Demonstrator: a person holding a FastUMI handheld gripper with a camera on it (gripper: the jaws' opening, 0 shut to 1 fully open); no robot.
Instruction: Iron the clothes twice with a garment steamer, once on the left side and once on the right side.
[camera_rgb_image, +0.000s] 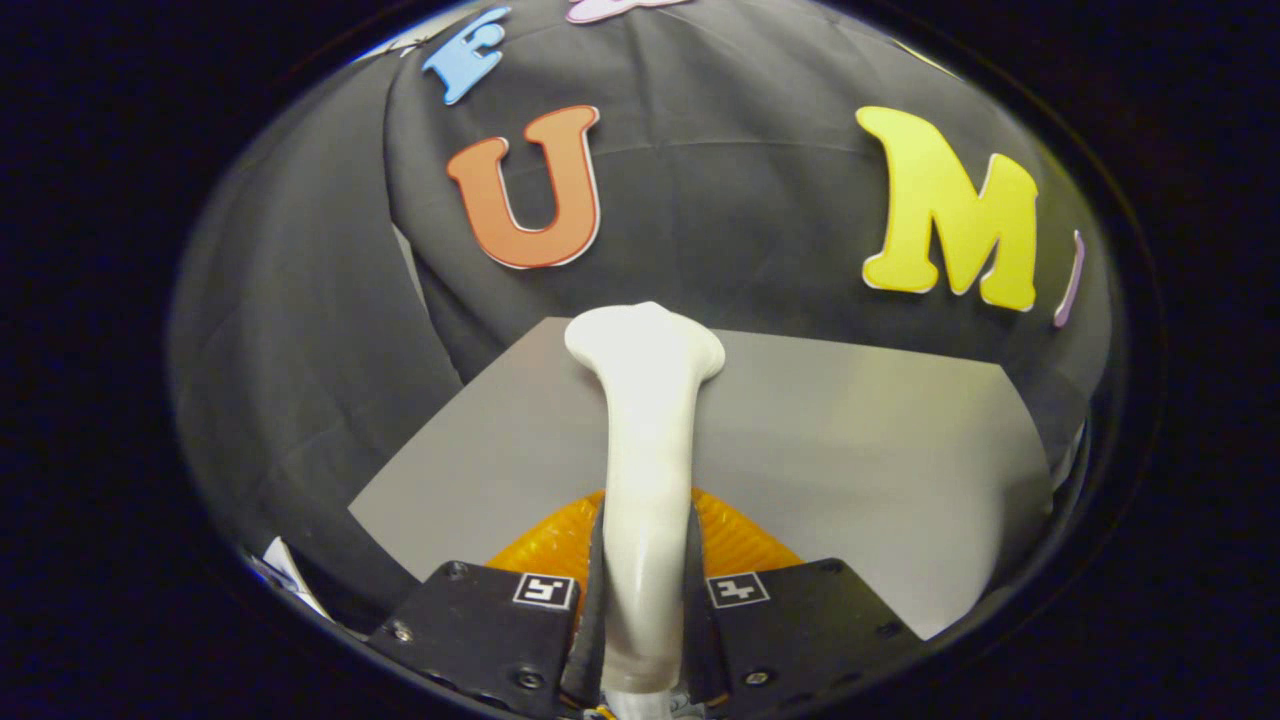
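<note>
A white garment steamer (648, 430) stands up between my fingers, its handle clamped by both of them and its wider head (645, 340) pointing away. My gripper (645, 590) is shut on that handle. Under the handle, just ahead of the fingers, an orange ribbed piece (745, 540) shows on both sides of the steamer. A dark garment (300, 380) hangs to the left of the steamer, its folds running down past the tabletop's left edge.
A grey tabletop (860, 450) spreads beneath and beyond the steamer. The black booth wall (720, 180) rises right behind its far edge. A bit of white paper (285, 570) peeks out at the lower left beside the fingers.
</note>
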